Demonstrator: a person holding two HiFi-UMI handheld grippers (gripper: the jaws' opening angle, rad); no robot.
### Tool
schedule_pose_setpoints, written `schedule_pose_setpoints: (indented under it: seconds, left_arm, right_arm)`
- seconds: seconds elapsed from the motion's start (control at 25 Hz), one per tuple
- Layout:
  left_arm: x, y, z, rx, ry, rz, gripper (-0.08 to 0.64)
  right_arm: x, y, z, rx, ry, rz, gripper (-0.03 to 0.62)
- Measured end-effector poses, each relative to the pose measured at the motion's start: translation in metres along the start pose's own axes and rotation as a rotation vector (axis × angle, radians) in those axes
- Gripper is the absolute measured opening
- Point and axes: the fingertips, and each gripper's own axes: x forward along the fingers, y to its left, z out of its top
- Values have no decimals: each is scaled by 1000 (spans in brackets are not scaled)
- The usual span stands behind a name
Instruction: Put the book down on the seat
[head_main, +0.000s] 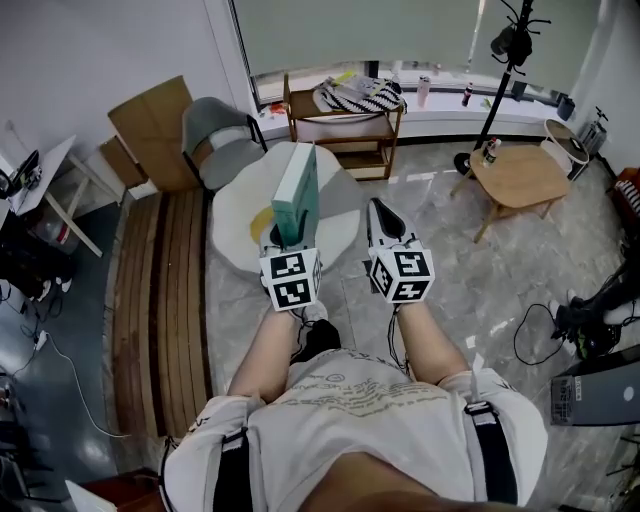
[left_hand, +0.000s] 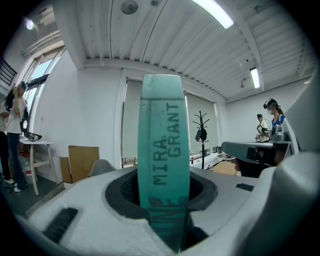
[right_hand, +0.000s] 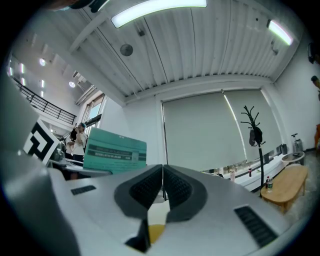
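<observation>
Seat (head_main: 236, 212) seen overhead; left claw (left_hand: 165, 192) sees book (left_hand: 165, 130) spine.

The only words that can be read are on the teal book (left_hand: 164, 130). "MIRA GRANT" runs up its spine in dark capitals, "MIRA" in the left line and "GRANT" in the right. Below the name, larger dark letters sit low on the spine, cut off by the left hand-held gripper (left_hand: 164, 192) and not surely legible. In the right gripper view the book's cover shows dark bands of pale print, too small to read. The square markers (head_main: 291, 279) bear black-and-white patterns, no letters.
</observation>
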Motion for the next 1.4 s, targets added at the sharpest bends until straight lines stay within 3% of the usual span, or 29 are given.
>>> schedule_pose_setpoints:
  seconds: [0.56,1.12,1.4]
  left_arm:
    - [55,4,-12,1,26,-35,161]
    - [156,36,-1,-7,28,-52,161]
    - [202,73,1,-22,53,-40,161]
  right_arm:
    - [44,-22,-18,7,25,-4,29]
    - [142,-55,-27,-8,43,-12,29]
    - [208,-56,-33,-15,68,7,29]
